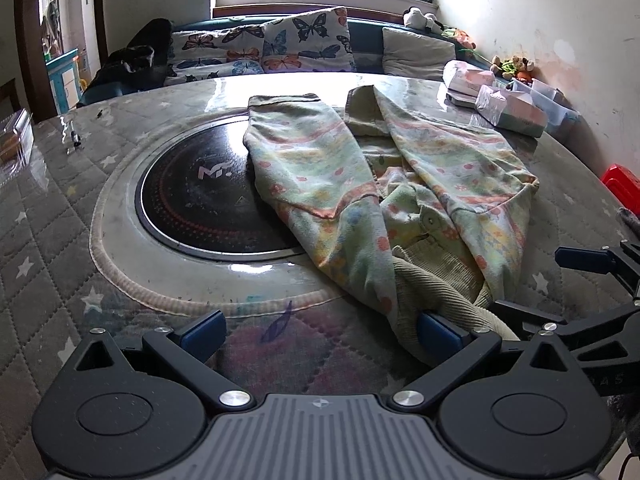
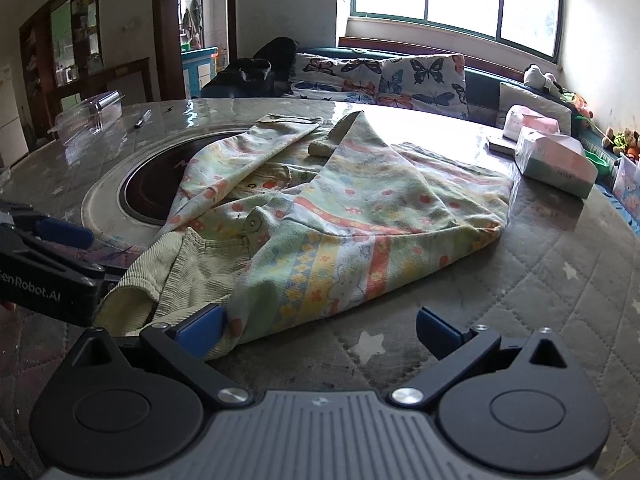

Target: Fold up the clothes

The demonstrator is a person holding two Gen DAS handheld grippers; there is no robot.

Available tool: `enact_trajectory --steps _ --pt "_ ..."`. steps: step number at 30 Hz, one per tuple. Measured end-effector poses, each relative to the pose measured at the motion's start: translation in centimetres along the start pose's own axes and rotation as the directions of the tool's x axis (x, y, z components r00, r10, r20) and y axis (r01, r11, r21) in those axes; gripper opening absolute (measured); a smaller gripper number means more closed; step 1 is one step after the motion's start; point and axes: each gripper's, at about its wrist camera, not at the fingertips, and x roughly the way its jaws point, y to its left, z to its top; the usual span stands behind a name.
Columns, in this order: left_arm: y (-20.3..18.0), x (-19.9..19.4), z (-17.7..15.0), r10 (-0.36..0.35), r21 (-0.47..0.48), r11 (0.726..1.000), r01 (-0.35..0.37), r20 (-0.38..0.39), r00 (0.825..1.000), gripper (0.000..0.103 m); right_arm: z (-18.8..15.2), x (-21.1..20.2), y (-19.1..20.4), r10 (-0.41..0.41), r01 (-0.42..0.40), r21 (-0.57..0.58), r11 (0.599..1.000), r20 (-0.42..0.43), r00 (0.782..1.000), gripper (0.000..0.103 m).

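Note:
A pale green child's garment with a pastel print lies on the round table, both sleeves folded in over the body, ribbed collar towards me. My left gripper is open at the garment's near left edge; its right finger touches the cloth and the left one stands over bare table. In the right wrist view the same garment spreads ahead. My right gripper is open at its near right edge, with the left finger against the hem. Each gripper shows at the side of the other's view.
A black induction hob is sunk in the middle of the quilted table cover, partly under the garment. Tissue packs and boxes stand at the far right. A clear plastic box and a pen lie far left. A sofa runs behind.

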Motion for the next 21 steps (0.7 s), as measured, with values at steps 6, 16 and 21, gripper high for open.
enact_trajectory --steps 6,16,21 --pt "0.0 -0.3 0.5 -0.001 0.003 1.000 0.001 0.006 1.000 0.103 0.6 -0.6 0.1 0.000 0.001 -0.019 1.000 0.013 1.000 0.103" --pt "0.3 -0.6 1.8 0.000 0.013 1.000 -0.001 0.031 1.000 0.103 2.1 -1.1 -0.1 0.020 -0.019 -0.032 0.999 0.039 0.999 0.103" --pt "0.6 -0.6 2.8 -0.006 0.012 1.000 0.005 0.048 0.999 0.103 3.2 -0.7 -0.8 0.022 -0.021 -0.029 0.999 0.045 0.999 0.103"
